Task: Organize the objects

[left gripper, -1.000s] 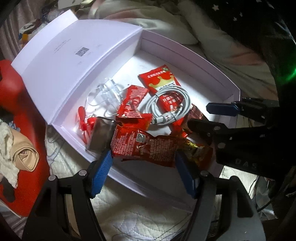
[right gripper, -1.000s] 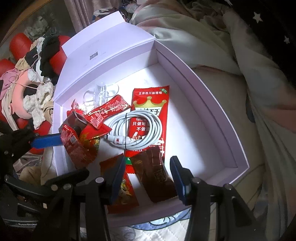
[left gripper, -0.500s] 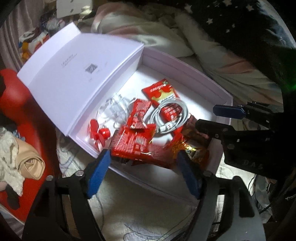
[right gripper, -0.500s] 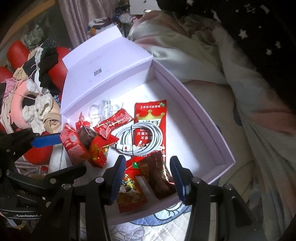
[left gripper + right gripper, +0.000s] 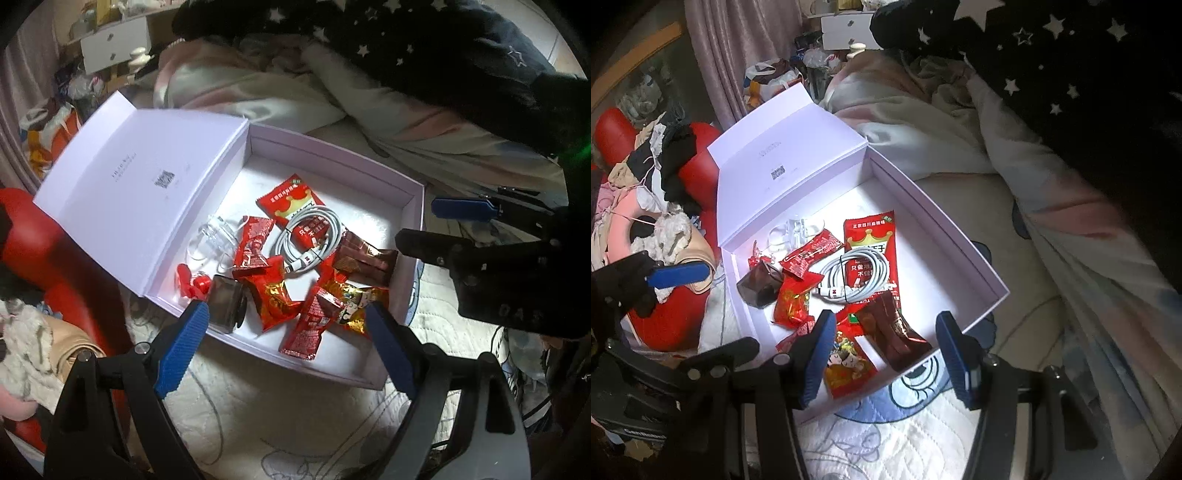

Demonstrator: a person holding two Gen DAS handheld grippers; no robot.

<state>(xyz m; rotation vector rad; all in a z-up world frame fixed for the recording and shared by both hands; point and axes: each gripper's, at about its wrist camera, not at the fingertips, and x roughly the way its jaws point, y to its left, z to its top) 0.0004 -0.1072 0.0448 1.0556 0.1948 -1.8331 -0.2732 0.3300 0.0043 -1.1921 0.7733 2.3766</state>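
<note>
An open white box [image 5: 415, 206] [image 5: 982, 266] lies on the bed with its lid [image 5: 133, 184] folded back to the left. Inside lie several red snack packets [image 5: 291, 197] [image 5: 871, 236], a coiled white cable [image 5: 314, 236] [image 5: 855, 275], a dark brown packet [image 5: 365, 254] [image 5: 894, 332], a dark square item [image 5: 225, 302] [image 5: 761, 286], a small red fan [image 5: 192, 284] and clear plastic pieces [image 5: 214, 236]. My left gripper [image 5: 284, 347] is open and empty above the box's near edge. My right gripper [image 5: 886, 354] is open and empty above the box's near corner.
Rumpled bedding and a dark star-print blanket [image 5: 424, 48] lie behind the box. A red cushion with a heap of clothes [image 5: 657, 206] sits left of the box. A quilted white sheet [image 5: 277, 417] lies in front. A white drawer unit [image 5: 114, 40] stands far back.
Both grippers have pulled back and up from the box. The red packet that lay between my left fingers now lies loose in the box with the others.
</note>
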